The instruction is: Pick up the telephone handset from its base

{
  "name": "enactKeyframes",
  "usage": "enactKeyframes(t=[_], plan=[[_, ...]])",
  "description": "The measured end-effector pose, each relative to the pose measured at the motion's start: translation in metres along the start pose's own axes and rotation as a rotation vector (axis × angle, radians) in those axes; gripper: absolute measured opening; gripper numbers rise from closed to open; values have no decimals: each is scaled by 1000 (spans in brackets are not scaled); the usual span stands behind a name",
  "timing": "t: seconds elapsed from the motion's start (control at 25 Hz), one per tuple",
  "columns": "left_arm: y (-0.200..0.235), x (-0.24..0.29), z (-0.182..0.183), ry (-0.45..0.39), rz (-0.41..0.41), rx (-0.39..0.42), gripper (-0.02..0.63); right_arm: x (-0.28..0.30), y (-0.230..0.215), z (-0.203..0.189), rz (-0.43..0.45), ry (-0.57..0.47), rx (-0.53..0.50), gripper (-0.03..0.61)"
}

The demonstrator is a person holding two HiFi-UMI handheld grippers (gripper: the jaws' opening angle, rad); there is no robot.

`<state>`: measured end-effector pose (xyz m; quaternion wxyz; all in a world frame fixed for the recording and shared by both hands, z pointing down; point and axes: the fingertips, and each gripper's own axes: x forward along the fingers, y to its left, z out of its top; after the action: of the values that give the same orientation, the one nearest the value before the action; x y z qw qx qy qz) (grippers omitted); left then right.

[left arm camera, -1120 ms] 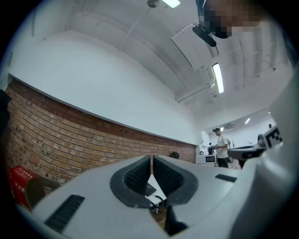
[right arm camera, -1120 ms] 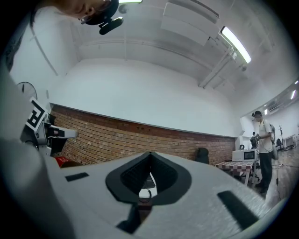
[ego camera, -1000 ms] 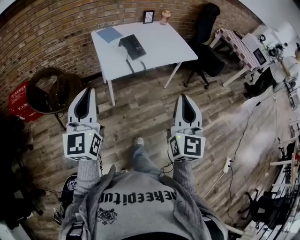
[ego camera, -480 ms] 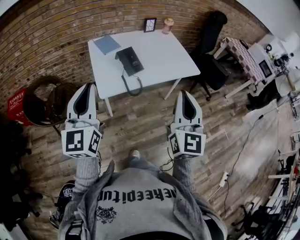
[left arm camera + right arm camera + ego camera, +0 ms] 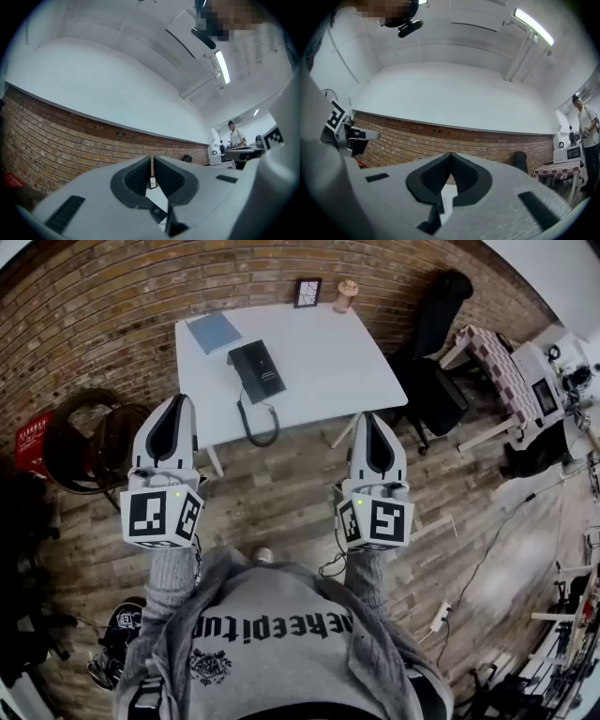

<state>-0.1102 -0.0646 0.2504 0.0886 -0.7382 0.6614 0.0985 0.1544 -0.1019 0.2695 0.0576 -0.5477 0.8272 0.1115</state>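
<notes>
The black telephone lies on the white table by the brick wall, its handset resting on the base and its coiled cord hanging over the table's front edge. My left gripper and right gripper are held side by side above the wooden floor, short of the table, both shut and empty. In the left gripper view the jaws meet at the tips, and the telephone shows small below them. The right gripper's jaws also touch, with the telephone below.
On the table lie a blue notebook, a small picture frame and a wooden pot. A black office chair stands right of the table. A dark round chair and a red crate are left.
The table and telephone have drawn nearer in the head view. Both grippers have moved forward towards the table edge, still shut.
</notes>
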Motion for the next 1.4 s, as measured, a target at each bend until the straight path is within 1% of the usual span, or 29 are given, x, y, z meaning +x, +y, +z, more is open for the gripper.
enactKeyframes(t=[0.16,0.4,0.68,0.92,1.08,1.24,1.4], plan=[[5,12,-7,15,17,2,18,17,2,-10,31,10,12,3],[12,34,-21,29,22,-2,18,40,1,-23,50,20,14,3],[22,79,-36,22,-1,-11,18,80,-8,-35,31,21,7,3],[44,130,-48,38,-12,-17,18,134,-11,-45,16,16,7,3],[61,165,-56,25,-37,-18,18,171,-11,-50,5,16,5,3],[75,194,-67,60,-46,-24,18,201,-9,-59,-4,27,5,3],[86,218,-87,77,-78,-38,18,223,-7,-72,-19,53,9,3]])
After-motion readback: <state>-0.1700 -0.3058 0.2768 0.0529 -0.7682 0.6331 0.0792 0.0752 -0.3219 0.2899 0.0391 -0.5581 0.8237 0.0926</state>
